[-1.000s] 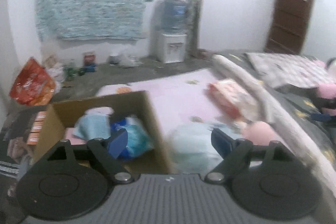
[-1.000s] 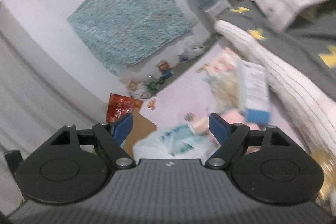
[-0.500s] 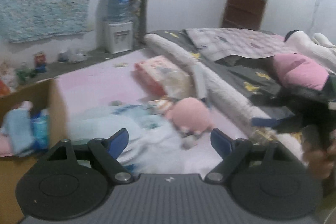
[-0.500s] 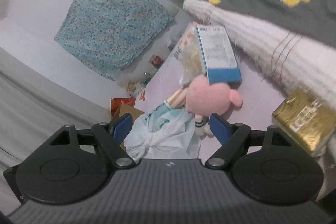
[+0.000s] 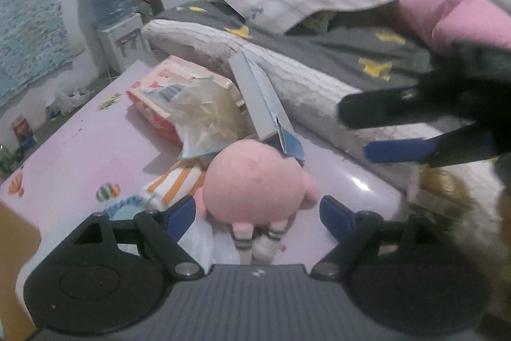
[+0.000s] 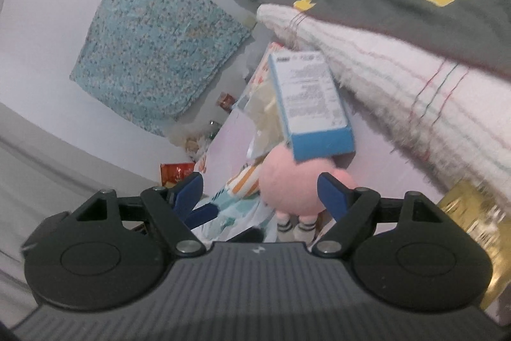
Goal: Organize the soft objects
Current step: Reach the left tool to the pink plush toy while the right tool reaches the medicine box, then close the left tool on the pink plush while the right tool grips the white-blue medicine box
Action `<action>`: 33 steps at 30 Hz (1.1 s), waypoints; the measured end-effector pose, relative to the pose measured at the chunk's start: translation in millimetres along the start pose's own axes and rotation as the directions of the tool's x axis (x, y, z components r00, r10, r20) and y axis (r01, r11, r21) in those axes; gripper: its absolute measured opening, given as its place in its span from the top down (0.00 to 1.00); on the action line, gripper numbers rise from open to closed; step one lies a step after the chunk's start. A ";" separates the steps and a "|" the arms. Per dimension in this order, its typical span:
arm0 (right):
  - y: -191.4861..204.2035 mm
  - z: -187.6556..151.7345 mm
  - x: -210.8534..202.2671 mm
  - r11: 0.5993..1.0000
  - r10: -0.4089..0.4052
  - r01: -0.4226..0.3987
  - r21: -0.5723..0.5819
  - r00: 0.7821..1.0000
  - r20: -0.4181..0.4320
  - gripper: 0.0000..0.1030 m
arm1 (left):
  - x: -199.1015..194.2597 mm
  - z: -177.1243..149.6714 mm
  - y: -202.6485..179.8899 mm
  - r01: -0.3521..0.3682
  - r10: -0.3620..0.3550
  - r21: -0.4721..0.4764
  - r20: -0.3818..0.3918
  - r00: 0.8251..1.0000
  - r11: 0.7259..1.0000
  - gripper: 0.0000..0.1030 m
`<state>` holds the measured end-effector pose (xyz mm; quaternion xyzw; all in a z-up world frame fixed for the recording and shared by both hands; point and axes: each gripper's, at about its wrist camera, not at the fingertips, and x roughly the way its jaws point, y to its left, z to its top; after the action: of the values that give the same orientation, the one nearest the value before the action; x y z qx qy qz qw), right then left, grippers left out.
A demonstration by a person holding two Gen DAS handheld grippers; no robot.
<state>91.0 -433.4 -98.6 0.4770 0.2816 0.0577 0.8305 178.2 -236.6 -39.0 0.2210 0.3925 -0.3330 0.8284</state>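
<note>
A pink plush doll [image 5: 252, 184] with striped socks lies on the pale pink mat [image 5: 80, 149]. My left gripper [image 5: 257, 213] is open, its blue fingers on either side of the doll's lower body, not touching. The doll also shows in the right wrist view [image 6: 293, 190]. My right gripper [image 6: 260, 187] is open and straddles it from the other side. The right gripper also appears at the right of the left wrist view [image 5: 399, 130]. A white and teal plastic bag [image 5: 134, 206] and an orange-striped soft item [image 5: 175, 184] lie beside the doll.
A blue and white carton [image 5: 265, 104] leans over the doll. Behind it are a clear crinkled bag [image 5: 204, 114] and a pink package [image 5: 153, 88]. A rolled white towel [image 5: 287, 72] and grey bedding [image 5: 351, 40] lie right. A gold packet [image 6: 472, 213] sits near the towel. A cardboard box corner [image 5: 16, 232] is left.
My left gripper swung right from the cardboard box to the pink doll and closed in on it. My right gripper dropped towards the doll too. Both stayed open.
</note>
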 end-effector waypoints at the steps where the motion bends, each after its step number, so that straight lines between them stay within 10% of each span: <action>1: -3.0 3.7 0.5 1.000 0.001 -0.001 0.006 1.000 0.006 0.23 | 8.7 3.6 -2.4 -0.007 0.007 0.013 -0.012 1.000 1.000 0.16; 25: 13.8 92.3 173.8 0.905 -0.325 0.256 -0.339 0.931 -0.165 0.28 | 78.9 29.1 -6.8 -0.037 0.044 0.051 -0.157 0.987 0.998 0.06; 33: 3.3 94.8 141.1 0.944 -0.231 0.197 -0.266 0.968 -0.101 0.35 | 73.6 25.2 8.8 0.016 -0.017 -0.013 -0.118 0.993 1.000 0.13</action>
<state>258.9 -452.3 -117.5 0.3284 0.3758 0.0338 0.8659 231.9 -274.3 -81.8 0.2323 0.4448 -0.3240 0.8020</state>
